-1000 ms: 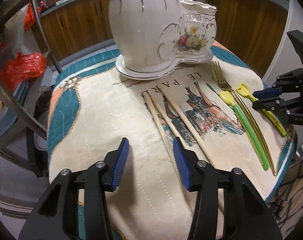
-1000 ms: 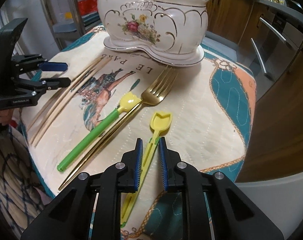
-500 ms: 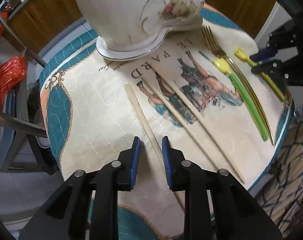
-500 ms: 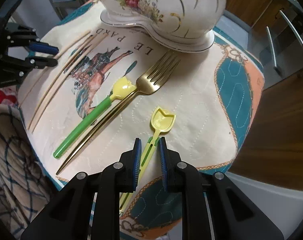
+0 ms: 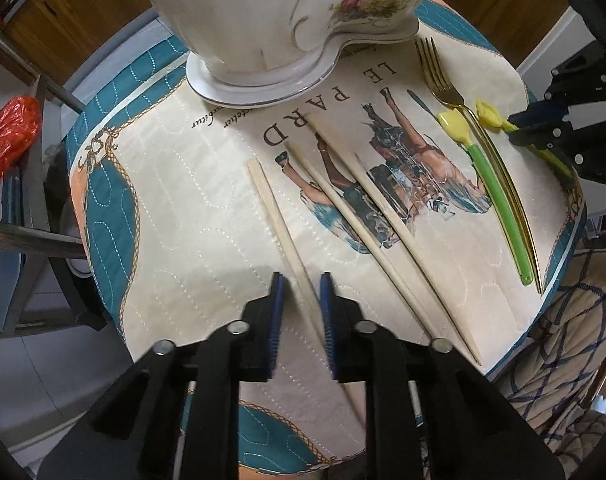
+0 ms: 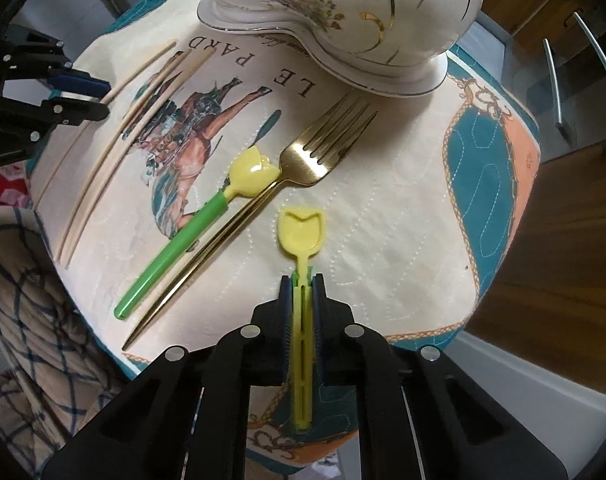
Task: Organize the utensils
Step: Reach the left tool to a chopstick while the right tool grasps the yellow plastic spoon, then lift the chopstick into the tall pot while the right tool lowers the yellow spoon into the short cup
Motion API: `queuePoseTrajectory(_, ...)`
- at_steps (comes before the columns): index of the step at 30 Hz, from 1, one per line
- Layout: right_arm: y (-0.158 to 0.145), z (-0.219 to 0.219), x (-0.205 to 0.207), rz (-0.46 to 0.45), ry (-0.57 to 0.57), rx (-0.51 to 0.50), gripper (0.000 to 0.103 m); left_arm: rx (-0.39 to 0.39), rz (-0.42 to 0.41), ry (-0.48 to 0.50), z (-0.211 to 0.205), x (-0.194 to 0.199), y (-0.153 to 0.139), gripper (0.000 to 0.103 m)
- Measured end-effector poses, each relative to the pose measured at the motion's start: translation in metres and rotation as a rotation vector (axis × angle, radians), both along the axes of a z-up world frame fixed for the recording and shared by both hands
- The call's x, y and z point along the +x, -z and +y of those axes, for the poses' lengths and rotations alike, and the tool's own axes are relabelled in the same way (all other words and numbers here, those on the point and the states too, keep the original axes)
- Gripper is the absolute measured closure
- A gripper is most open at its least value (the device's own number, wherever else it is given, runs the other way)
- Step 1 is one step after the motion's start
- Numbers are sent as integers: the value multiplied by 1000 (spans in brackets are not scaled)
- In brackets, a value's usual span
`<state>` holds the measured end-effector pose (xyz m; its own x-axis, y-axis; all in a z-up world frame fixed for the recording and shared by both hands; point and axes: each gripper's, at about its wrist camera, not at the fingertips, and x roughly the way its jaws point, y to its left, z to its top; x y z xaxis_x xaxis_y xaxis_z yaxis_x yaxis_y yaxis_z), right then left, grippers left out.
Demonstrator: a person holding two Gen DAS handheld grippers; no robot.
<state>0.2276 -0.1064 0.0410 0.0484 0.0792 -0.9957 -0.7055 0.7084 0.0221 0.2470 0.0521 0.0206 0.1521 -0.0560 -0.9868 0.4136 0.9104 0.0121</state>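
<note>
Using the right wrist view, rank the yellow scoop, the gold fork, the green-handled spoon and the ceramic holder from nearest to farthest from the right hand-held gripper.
1. Yellow scoop: its handle sits between the fingers of the right hand-held gripper.
2. Gold fork: just left, handle running diagonally.
3. Green-handled spoon: left of the fork, alongside it.
4. Ceramic holder: far end of the mat.

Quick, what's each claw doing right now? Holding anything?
Left gripper: partly open, fingers either side of a chopstick, not clamped on it.
Right gripper: shut on the yellow tulip-shaped pick.
</note>
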Motion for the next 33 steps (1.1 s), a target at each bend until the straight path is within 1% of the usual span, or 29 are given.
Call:
queuePoseTrajectory(2,0,-2,-3,-3,14,17,92,-31,-13,-25,5,-1,0,98)
queuePoseTrajectory(6,-1,-17,-6,-5,40,71,93,-116,-57,-76,20,-7,0,98)
queuePoseTrajectory(9,-6,-29,-5,-19,65,109,93,-154,-120,-111,30,-14,-3,98)
queuePoseTrajectory(12,-16,-42,-5,-44,94,184,93,-219,-173,-144,40,-21,-9,98)
queuePoseTrajectory(14,-24,-52,-9,-67,113,244,93,-248,-204,-165,45,-29,-13,98)
queuePoseTrajectory(17,-32,-60,-12,-95,131,299,93,-313,-265,-210,59,-39,-18,98)
queuePoseTrajectory(20,-39,-65,-15,-127,139,352,93,-352,-308,-239,65,-46,-22,98)
queuePoseTrajectory(22,-48,-69,-17,-154,155,404,93,-374,-342,-251,69,-50,-25,98)
queuePoseTrajectory(24,-57,-71,-19,-182,170,454,93,-417,-395,-254,66,-53,-37,98)
queuePoseTrajectory(25,-61,-73,-17,-197,177,483,93,-426,-421,-256,66,-58,-43,98)
queuePoseTrajectory(26,-65,-75,-18,-210,185,502,93,-427,-456,-264,66,-59,-50,98)
queuePoseTrajectory(30,-86,-77,-20,-290,240,632,93,-470,-617,-265,60,-64,-83,98)
queuePoseTrajectory(33,-95,-82,-17,-337,302,717,93,-502,-712,-277,55,-65,-99,98)
